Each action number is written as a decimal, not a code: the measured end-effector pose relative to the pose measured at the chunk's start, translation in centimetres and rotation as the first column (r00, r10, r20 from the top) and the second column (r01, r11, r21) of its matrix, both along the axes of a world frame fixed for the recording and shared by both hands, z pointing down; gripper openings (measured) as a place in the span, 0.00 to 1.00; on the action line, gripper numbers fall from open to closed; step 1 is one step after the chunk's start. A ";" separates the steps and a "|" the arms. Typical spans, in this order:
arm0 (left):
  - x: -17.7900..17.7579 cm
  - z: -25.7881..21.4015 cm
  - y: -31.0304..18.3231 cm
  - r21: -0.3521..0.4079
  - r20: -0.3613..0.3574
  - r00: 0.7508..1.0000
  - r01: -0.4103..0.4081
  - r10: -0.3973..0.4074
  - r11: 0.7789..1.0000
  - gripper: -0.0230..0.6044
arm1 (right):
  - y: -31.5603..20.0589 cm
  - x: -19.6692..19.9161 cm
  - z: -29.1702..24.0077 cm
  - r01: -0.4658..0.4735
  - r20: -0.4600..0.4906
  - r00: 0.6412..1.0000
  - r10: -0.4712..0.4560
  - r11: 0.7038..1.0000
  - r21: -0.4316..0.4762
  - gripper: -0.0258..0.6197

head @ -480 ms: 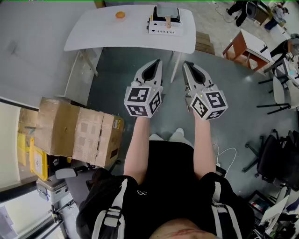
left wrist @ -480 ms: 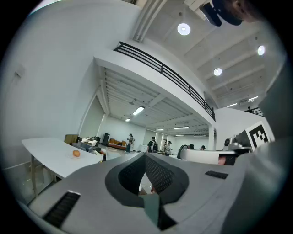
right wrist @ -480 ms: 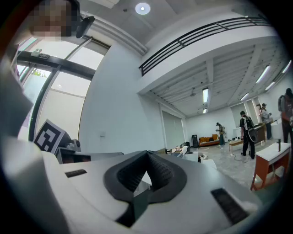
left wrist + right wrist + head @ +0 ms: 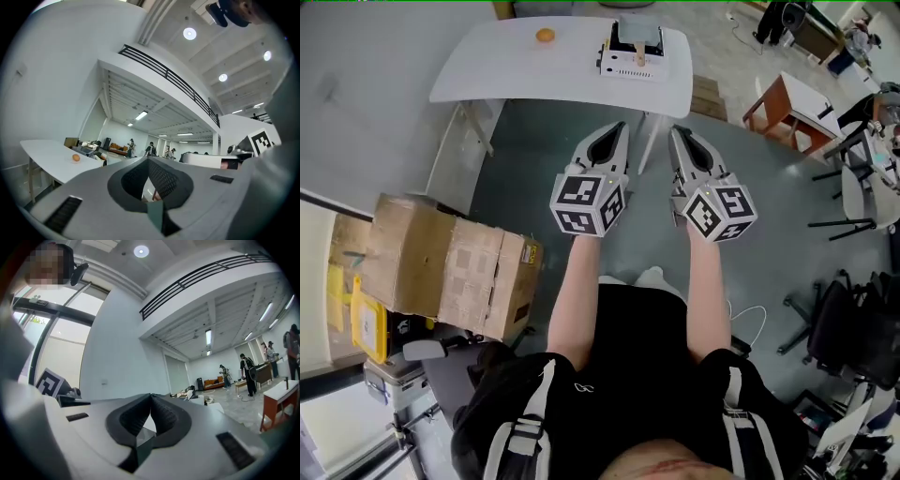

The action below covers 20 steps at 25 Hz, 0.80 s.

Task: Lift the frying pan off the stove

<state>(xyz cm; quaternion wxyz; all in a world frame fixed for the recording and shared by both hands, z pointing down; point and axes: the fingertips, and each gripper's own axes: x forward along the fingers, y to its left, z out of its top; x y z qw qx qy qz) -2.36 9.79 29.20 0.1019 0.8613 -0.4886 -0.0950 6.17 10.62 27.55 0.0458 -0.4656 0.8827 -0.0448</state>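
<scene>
Nearly nothing has shifted since the earlier frame: both hand-held grippers hang at the same height over the floor, while the desk (image 4: 487,66) and the things on it sit a touch farther up the head view and the cardboard box (image 4: 441,272) lies slightly more to the left

On the near left the cardboard box rests on the grey floor (image 4: 525,150), beside yellow items that are too small to identify. Far from the person stands the white desk, and on its left part lies a small orange object (image 4: 544,35), apart from everything else; the left gripper view shows it too, alone on the white top (image 4: 76,158)

The left hand-held gripper (image 4: 617,129) points at the desk without reaching it, jaws clenched tip to tip with nothing between them, as its own view shows (image 4: 149,160)

To the right on the desk sits a white stove (image 4: 623,64). The frying pan (image 4: 637,33), a grey shape with a pale wooden handle pointing toward the near side, rests on top of that stove, well apart from both grippers

The right hand-held gripper (image 4: 676,133) is just beside the left one, level with it, also clenched and empty (image 4: 151,396)

On the far right stands a brown side table (image 4: 778,98), with dark chairs (image 4: 853,319) nearer along the right edge
</scene>
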 end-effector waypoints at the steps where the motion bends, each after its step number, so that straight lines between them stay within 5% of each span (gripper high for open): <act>1: 0.0 0.0 0.0 -0.002 -0.006 1.000 -0.002 0.002 1.000 0.03 | 0.0 0.0 0.0 -0.002 -0.001 1.000 0.002 1.000 -0.001 0.05; 10: 0.4 0.0 -0.8 -0.013 -0.091 0.995 -0.044 0.042 0.999 0.03 | -0.4 1.4 0.1 -0.055 -0.016 0.998 0.055 0.998 -0.011 0.05; 20: -1.4 0.7 -1.6 -0.031 -0.143 0.989 -0.028 0.023 0.999 0.03 | -2.2 -1.7 1.6 -0.004 -0.013 1.000 0.003 0.997 -0.077 0.05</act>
